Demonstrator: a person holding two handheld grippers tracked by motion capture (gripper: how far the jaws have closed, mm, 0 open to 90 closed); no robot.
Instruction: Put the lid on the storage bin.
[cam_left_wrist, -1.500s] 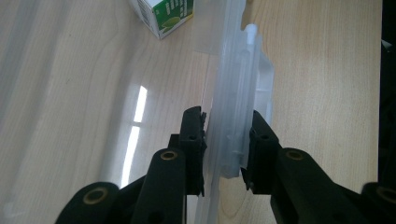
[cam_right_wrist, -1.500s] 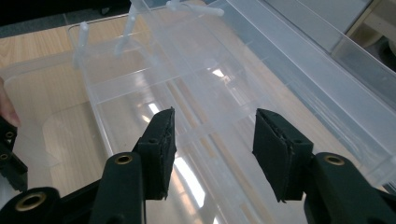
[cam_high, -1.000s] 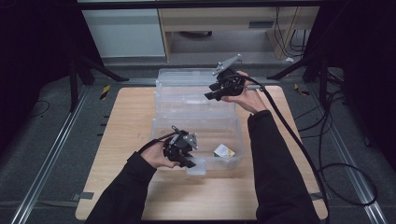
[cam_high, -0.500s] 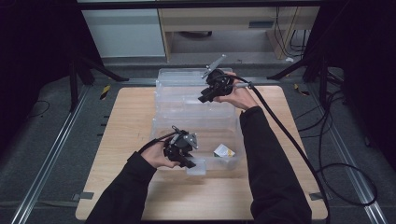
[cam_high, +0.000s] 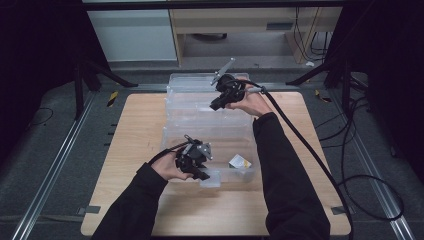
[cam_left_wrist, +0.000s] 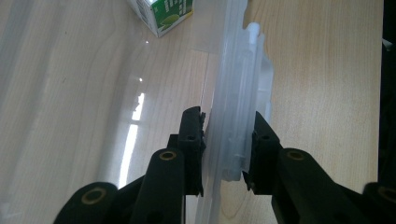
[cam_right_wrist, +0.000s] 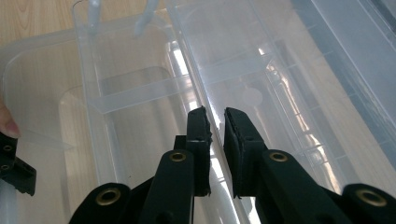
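The wooden counter carries a clear plastic box, the landmark here, with its clear lid standing open at the box's far side. The right hand-held gripper sits at the box's far edge, jaws nearly closed on a thin clear rim. The left hand-held gripper clamps the latch at the box's near wall. A small green carton lies inside the box. Judged step: working the lid; next likely calls for swinging it while the box is steadied.
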